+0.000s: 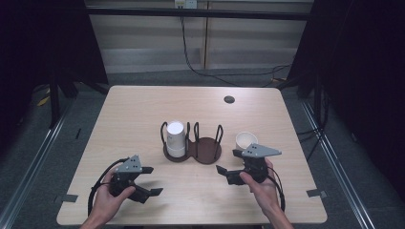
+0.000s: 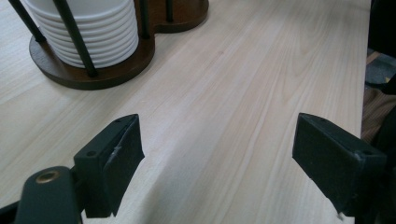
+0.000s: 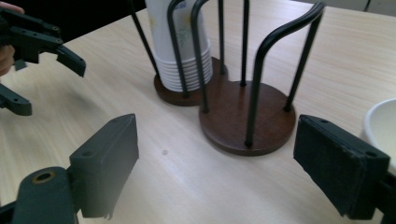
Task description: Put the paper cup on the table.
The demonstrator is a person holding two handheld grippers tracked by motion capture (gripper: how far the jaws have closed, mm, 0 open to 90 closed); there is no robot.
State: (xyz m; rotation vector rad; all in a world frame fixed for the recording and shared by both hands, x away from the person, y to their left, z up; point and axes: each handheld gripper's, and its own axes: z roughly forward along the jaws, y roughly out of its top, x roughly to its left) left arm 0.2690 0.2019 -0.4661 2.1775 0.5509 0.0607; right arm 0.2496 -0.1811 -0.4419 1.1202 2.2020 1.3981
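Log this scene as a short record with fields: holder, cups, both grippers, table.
holder: dark wooden two-bay cup holder with black wire posts, mid-table
left bay: stack of white cups, upside down
right bay: empty
loose cup: single white cup upright on the table, right of the holder
left gripper: open, nothing between the jaws
right gripper: open, nothing held, beside the loose cup
table: light wood

Pale wooden table [image 1: 143, 109] on grey carpet [image 1: 43, 157] (dark curtains [image 1: 43, 38] either side), cables [image 1: 210, 71] behind.
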